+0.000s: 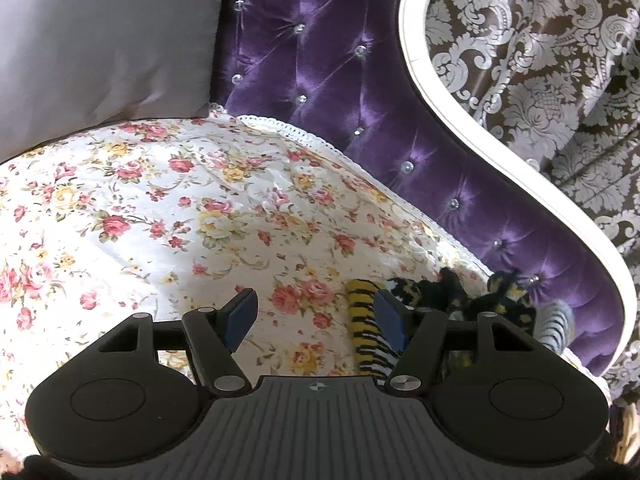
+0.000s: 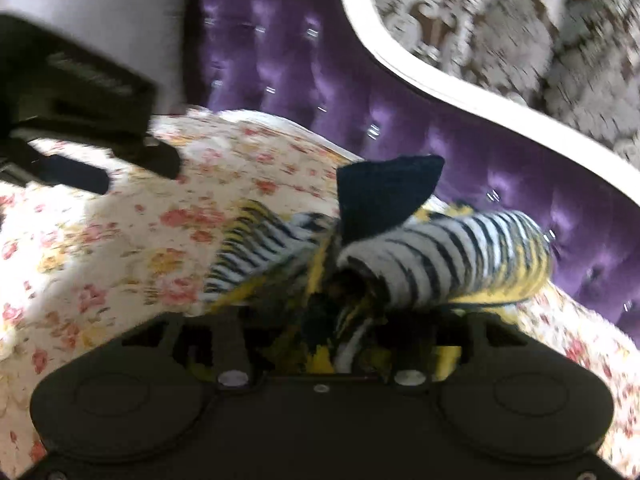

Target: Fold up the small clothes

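Your left gripper [image 1: 316,316] is spread wide above the floral bedspread [image 1: 160,200], pinching nothing. One striped garment [image 2: 400,256] lies bunched against your right gripper [image 2: 320,344]; its fingers are hidden, so I cannot tell their state.

A bed [image 1: 520,200] with a purple tufted headboard carries a floral bedspread [image 1: 160,208]; a grey pillow [image 1: 100,40] lies far left, striped knitted clothes [image 1: 364,328] near right.
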A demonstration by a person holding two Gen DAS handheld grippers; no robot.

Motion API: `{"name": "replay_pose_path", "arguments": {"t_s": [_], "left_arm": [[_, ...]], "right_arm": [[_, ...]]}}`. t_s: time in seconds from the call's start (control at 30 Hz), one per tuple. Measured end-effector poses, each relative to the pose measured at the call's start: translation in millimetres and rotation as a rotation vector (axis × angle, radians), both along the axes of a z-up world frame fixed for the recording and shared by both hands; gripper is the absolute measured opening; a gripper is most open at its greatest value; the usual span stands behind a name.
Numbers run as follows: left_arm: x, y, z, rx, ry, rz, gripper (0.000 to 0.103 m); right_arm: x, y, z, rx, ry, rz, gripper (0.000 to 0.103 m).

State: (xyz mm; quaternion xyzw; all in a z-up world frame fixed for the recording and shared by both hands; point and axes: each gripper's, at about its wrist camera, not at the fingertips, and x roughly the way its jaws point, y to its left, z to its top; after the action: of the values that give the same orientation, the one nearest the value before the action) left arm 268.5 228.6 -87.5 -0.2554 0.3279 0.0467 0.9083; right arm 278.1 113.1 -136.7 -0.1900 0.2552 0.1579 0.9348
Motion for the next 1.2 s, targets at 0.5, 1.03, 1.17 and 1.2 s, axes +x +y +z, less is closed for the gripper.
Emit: {"name": "replay_pose_path", "arguments": {"t_s": [0.5,1.03,1.17,1.2], "left_arm": [[-1.6,5.4,0.6,0.014,-0.009,0.009,0.062],[17.9,-44.2,-10.5,-0.068,-0.026,-0.241,0.063],[26.3,-49.2,-14.0,-0.066,-0.004,-0.253,0.063],[27.2,-49.3,-14.5,-0.063,0.001,-0.251,0.063]], "right_arm": [[-38.1,-12.4,15.6,0.203,-0.045,0.171,0.075],[-97.6,-34.0,9.3,0.085,-0.061,0.189,0.06],[-101.3,-13.6,-2.1,-0.007,-0.067,0.251,0.055],[-102.8,-10.7,-4.8,-0.027,-0.067,0.268,0.055]]}}
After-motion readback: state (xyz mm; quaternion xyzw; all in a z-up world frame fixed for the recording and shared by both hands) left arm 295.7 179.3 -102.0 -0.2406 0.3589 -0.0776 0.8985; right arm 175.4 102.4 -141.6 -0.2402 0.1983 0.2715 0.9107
